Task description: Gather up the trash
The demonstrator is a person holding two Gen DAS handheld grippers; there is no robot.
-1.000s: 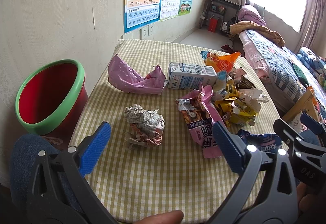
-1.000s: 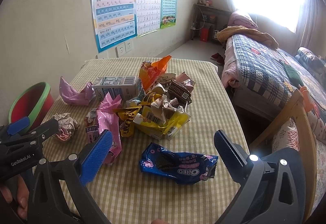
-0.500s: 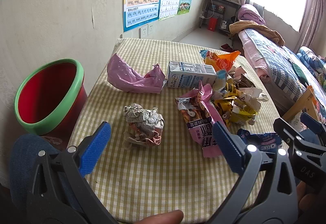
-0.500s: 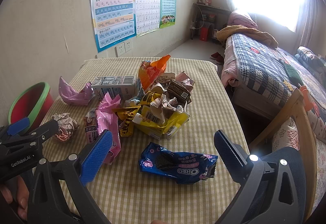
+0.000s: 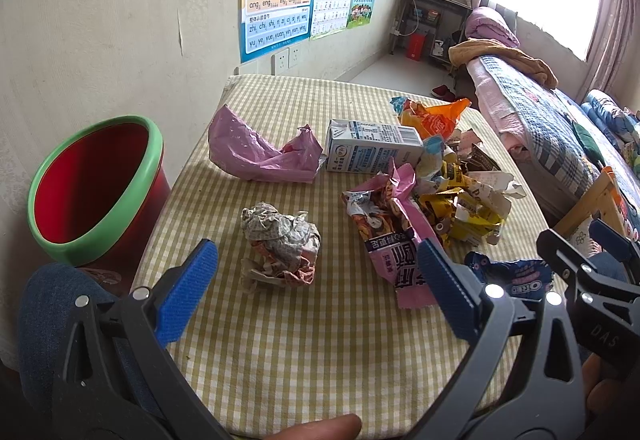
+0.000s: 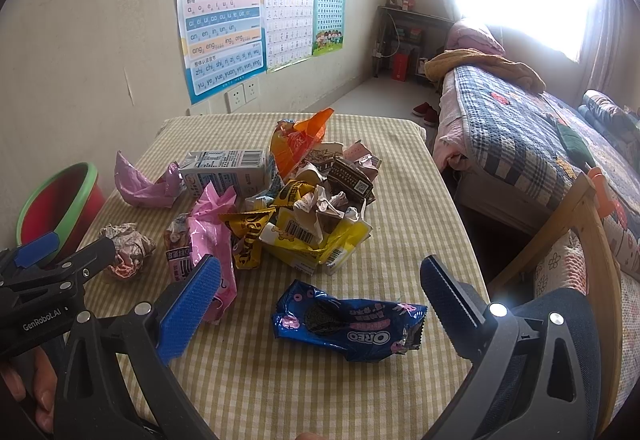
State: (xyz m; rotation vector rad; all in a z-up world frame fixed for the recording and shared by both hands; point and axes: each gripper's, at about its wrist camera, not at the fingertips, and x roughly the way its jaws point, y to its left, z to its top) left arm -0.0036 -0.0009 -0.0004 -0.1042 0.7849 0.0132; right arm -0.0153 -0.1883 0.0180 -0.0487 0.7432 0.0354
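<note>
The left gripper (image 5: 316,292) hangs wide open over the near table edge, empty, the crumpled paper ball (image 5: 280,244) just beyond its fingers; the red bin (image 5: 96,184) stands off the table's left side. The right gripper (image 6: 320,300) gapes wide too, the blue Oreo wrapper (image 6: 348,324) lying between its fingers; the wrapper pile (image 6: 312,208) sits farther back on the checked table (image 6: 400,248).

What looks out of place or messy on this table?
Wrappers are strewn over the checked tablecloth: a crumpled paper ball, a pink bag, a milk carton lying on its side, a blue cookie wrapper. The red bin looks empty.
</note>
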